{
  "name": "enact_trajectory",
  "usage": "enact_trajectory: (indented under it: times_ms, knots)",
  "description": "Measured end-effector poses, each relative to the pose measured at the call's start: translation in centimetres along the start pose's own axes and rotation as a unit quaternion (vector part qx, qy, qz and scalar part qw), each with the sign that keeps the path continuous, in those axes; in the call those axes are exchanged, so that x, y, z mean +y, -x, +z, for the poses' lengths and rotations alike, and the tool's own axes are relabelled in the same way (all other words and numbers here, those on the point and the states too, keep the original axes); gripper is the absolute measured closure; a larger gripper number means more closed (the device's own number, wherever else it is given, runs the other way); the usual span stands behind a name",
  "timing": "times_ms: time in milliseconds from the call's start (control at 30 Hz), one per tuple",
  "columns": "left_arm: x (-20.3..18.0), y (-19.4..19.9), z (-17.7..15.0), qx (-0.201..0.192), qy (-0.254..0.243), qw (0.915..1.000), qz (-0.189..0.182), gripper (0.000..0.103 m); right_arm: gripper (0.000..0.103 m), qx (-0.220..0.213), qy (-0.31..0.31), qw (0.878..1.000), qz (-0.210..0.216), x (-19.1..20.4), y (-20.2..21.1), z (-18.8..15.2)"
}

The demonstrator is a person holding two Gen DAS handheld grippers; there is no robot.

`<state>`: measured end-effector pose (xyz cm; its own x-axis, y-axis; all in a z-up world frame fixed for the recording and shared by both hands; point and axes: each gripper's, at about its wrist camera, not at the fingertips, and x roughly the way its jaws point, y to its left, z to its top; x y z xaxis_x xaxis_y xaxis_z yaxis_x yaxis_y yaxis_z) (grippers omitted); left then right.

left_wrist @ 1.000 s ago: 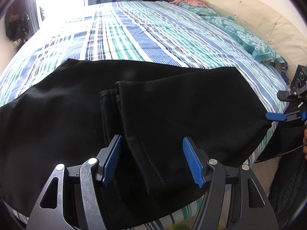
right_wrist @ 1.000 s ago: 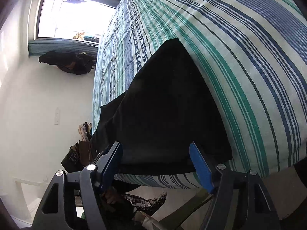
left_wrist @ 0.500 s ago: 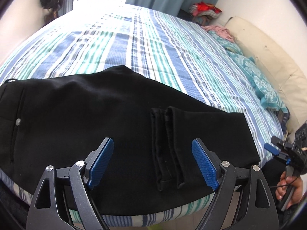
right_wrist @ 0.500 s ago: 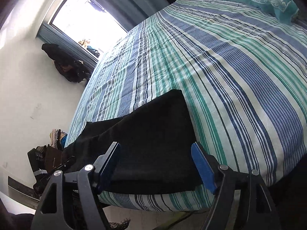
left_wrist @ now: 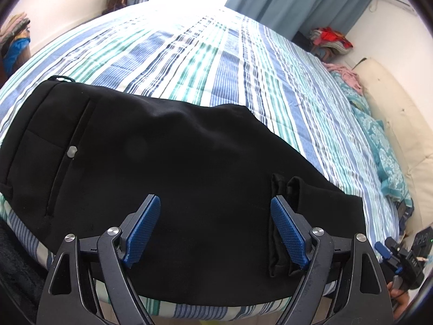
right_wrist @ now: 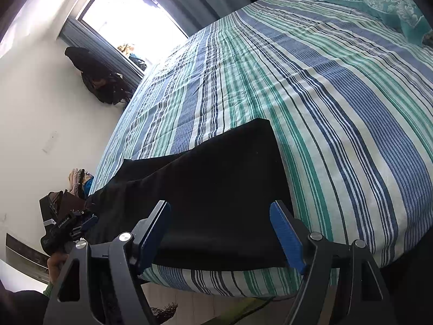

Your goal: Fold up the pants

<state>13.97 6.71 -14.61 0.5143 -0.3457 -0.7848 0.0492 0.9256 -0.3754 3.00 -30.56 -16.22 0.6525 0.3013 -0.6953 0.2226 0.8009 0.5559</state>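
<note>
Pants (left_wrist: 176,178) lie flat across the near edge of the bed (left_wrist: 216,62), black cloth on the striped cover, and neither of your tools has hold of them. Your left gripper (left_wrist: 216,230) has just been opening and now hangs spread above the cloth, nothing between its blue pads (left_wrist: 142,230). Just past its right-hand pad sit the leg hems (left_wrist: 282,222), doubled back on top of the body of the garment; off to the other side you can see the waistband end with its pocket button (left_wrist: 72,151). Your right gripper (right_wrist: 220,235) is spread as well, poised over the folded end (right_wrist: 230,189) near the mattress edge, with no cloth caught.

So one fold looks laid and the next is, I judge, still to come. The risk is the hems: they rest loose, and a grab that takes only the top layer would drag them off line and undo the stack. Cloth also reaches right to the bed's edge, perhaps slightly over it, though black on shadow makes that hard to read. Pull toward yourself and the lot could slide to the floor. Pinch every layer together, and lift both ends evenly.
</note>
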Motion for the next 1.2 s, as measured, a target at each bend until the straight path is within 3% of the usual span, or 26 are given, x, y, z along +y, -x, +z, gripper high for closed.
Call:
enact_trajectory:
  times_ms: [267, 367, 433, 500, 533, 567, 700, 800, 900, 1000, 1067, 1100, 1167, 1200]
  knots:
    - [2.3, 0.9, 1.1, -0.001, 0.029, 0.9994, 0.020, 0.017, 0.027, 0.002, -0.003, 1.000, 0.005, 0.0, -0.1, 0.0]
    - [5.8, 3.2, 3.4, -0.032, 0.077, 0.9959, 0.033, 0.017, 0.027, -0.003, -0.013, 1.000, 0.010, -0.3, 0.2, 0.2]
    - [10.4, 5.5, 4.8, -0.066, 0.160, 0.9846, 0.024, 0.017, 0.027, -0.006, -0.021, 1.000, 0.014, -0.6, 0.2, 0.3]
    - [15.4, 7.7, 5.7, -0.099, 0.243, 0.9648, 0.014, 0.016, 0.027, -0.008, -0.031, 0.999, 0.018, -0.9, 0.2, 0.5]
    - [17.6, 8.5, 6.0, -0.107, 0.267, 0.9575, 0.017, 0.015, 0.027, -0.008, -0.035, 0.999, 0.020, -1.0, 0.2, 0.6]
    - [19.3, 8.9, 6.4, -0.104, 0.275, 0.9554, 0.026, 0.014, 0.027, -0.008, -0.039, 0.999, 0.022, -1.1, 0.1, 0.7]
    - [23.1, 7.1, 7.6, -0.018, 0.222, 0.9738, 0.045, 0.014, 0.027, 0.000, -0.047, 0.999, 0.027, -0.9, -0.6, 0.8]
    - [22.7, 4.7, 7.3, 0.048, 0.156, 0.9848, 0.061, 0.014, 0.027, 0.010, -0.035, 0.999, 0.026, -0.3, -1.1, 0.6]
    - [21.0, 1.8, 7.1, 0.087, 0.101, 0.9883, 0.075, 0.014, 0.027, 0.019, -0.017, 0.999, 0.020, 0.4, -1.5, 0.4]
    - [20.5, -0.9, 7.5, 0.113, 0.087, 0.9865, 0.080, 0.015, 0.027, 0.020, -0.004, 1.000, 0.013, 0.8, -1.5, 0.3]
    - [20.2, -1.8, 7.8, 0.121, 0.094, 0.9869, 0.048, 0.050, 0.027, 0.017, 0.000, 1.000, 0.011, 0.9, -1.3, 0.2]
    - [19.8, -1.6, 7.9, 0.121, 0.094, 0.9867, 0.053, 0.052, 0.027, 0.014, 0.000, 1.000, 0.010, 0.9, -1.1, 0.2]
    - [19.1, -0.7, 7.9, 0.115, 0.090, 0.9873, 0.064, 0.078, 0.027, 0.008, -0.006, 1.000, 0.011, 0.6, -0.8, 0.1]
    - [19.0, 0.1, 7.8, 0.109, 0.100, 0.9871, 0.061, 0.084, 0.027, 0.005, -0.011, 1.000, 0.011, 0.3, -0.7, 0.1]
